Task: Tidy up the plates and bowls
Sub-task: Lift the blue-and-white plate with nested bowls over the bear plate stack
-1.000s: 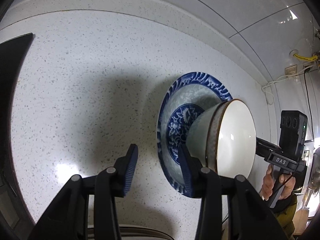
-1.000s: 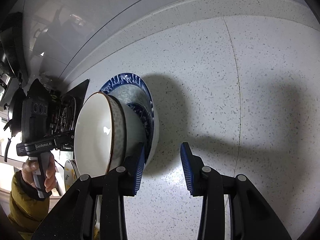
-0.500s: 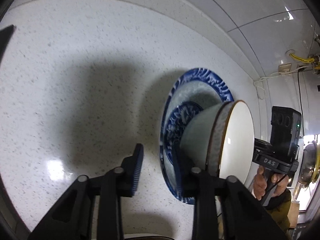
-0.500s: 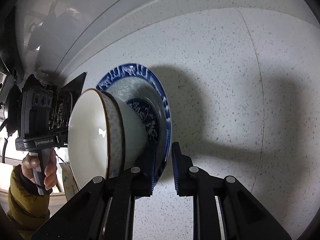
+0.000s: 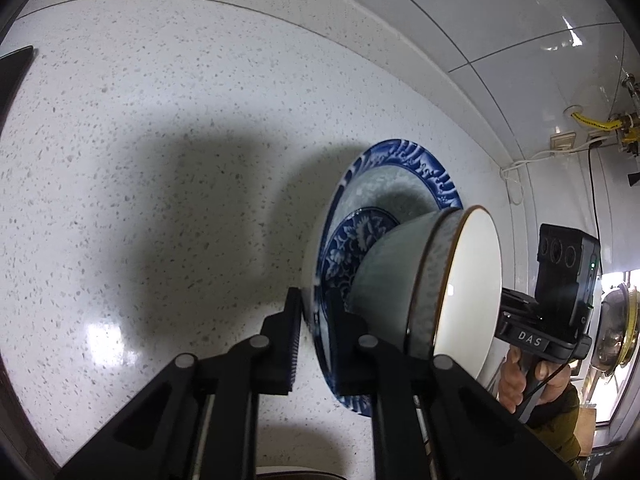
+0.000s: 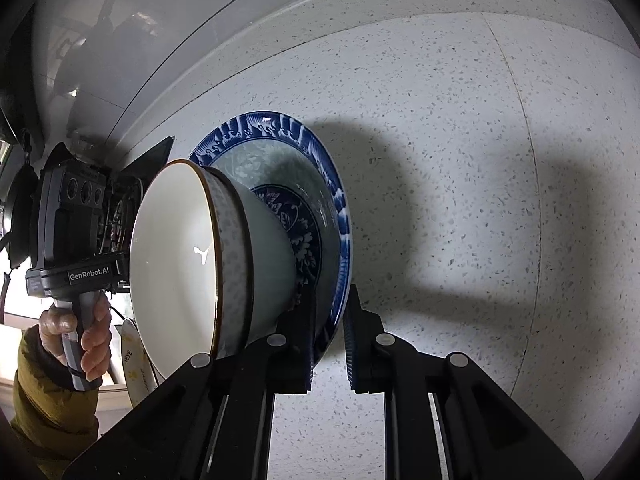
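My two claws pinch opposite rims of a blue plate [image 5: 404, 172] carrying a white bowl [image 5: 464, 292], over a speckled counter [image 5: 160, 140].

My left claw [image 5: 314, 340] is clamped on the near rim; "DAS" reads on the far unit [image 5: 560, 300]. My right claw [image 6: 330, 344] straddles its rim with a slight gap outside; "GenRobot.AI" shows opposite. Bare counter lies to either side; the wall [image 6: 160, 40] rises behind.

A white bowl [image 6: 180, 268] with a speckled grey outside sits in a blue-patterned plate [image 6: 320, 184] on the speckled counter [image 6: 460, 160]
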The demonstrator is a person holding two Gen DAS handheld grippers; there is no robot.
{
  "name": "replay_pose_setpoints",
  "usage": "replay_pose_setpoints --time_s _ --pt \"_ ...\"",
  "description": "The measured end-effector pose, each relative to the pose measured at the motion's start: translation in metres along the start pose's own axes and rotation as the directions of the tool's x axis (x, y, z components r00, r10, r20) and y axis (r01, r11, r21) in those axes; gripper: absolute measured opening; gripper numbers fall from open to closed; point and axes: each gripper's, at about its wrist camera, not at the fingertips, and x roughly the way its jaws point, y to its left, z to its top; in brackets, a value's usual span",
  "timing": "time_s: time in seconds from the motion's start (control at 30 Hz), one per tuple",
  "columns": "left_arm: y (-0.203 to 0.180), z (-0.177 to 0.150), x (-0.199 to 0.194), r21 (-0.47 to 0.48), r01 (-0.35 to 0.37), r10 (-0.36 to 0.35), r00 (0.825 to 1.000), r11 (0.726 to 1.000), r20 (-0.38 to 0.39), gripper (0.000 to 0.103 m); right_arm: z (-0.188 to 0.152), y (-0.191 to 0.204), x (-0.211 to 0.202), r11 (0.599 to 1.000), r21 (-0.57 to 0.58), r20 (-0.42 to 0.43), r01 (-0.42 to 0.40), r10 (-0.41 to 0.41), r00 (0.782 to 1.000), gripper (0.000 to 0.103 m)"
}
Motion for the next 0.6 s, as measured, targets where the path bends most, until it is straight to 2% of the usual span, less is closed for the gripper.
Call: replay_pose_setpoints --time_s 0.17,0.3,0.47,0.6 --pt "0.0 -0.012 -0.015 -0.028 0.009 -0.008 1.0 1.0 0.027 0.01 -0.002 0.008 -0.01 1.0 -0.02 -0.006 0.008 -0.008 1.0 0.013" --pt "-0.001 -0.029 -0.042 -0.052 0.022 -0.018 0.997 0.998 0.07 0.01 -0.01 0.029 -0.028 0.998 -0.065 0.0 0.016 -0.016 1.0 0.014" --pt "-0.002 -0.062 -0.093 -0.073 0.03 -0.022 0.993 0.997 0.118 0.01 -0.033 0.072 -0.053 0.992 -0.124 0.019 0.022 -0.02 1.0 0.013" --pt "0.005 -0.103 -0.131 -0.077 0.025 -0.017 0.993 0.997 0.115 0.01 -0.064 0.106 -0.062 0.991 -0.137 0.026 0.007 -0.004 1.0 0.013"
